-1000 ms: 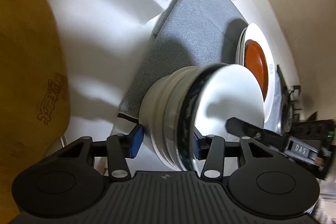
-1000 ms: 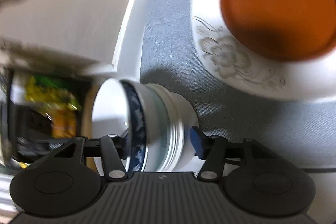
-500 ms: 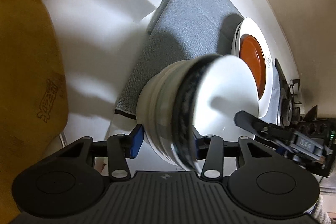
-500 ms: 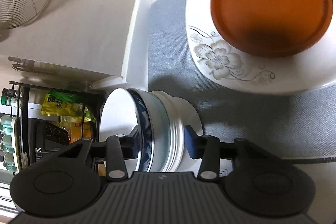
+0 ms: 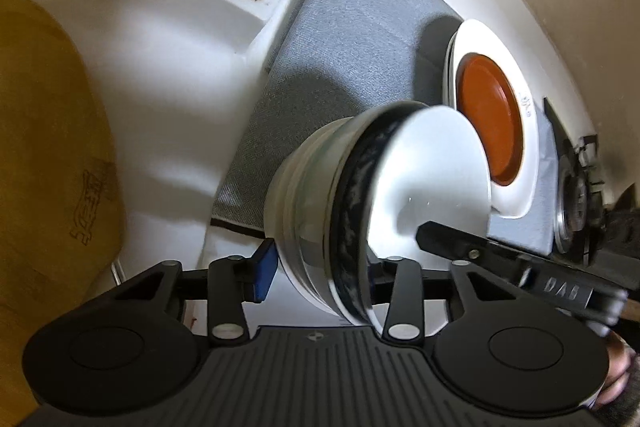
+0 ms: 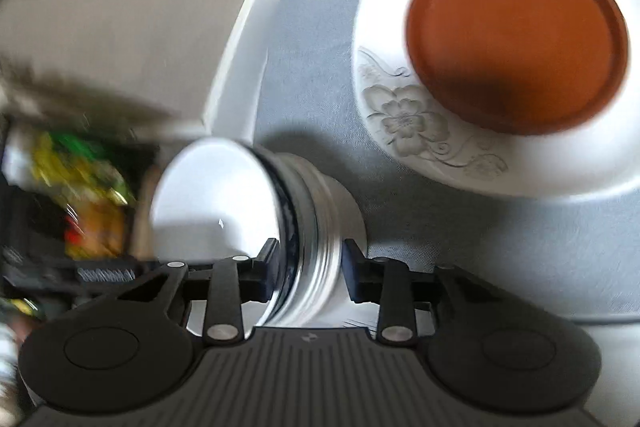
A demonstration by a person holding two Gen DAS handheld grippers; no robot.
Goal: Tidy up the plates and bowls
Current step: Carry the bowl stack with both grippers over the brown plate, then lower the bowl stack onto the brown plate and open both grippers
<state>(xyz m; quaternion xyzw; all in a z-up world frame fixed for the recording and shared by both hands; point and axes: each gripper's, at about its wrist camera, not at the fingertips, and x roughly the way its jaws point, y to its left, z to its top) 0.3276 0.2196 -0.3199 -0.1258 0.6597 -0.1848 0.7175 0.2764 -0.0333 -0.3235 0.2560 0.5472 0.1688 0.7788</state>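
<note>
The right gripper [image 5: 516, 259], at 4 o'clock in the left wrist view, carries a label reading "DAB"; the wooden board's [image 5: 52, 147] stamped mark at 9 o'clock is illegible.

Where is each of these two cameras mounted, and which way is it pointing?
Left wrist: on the left gripper, facing the bowl stack; right gripper at right.
Right wrist: on the right gripper, facing the same stack; left gripper at left, blurred.
Shared: stack, grey mat, orange plate on floral plate.
</note>
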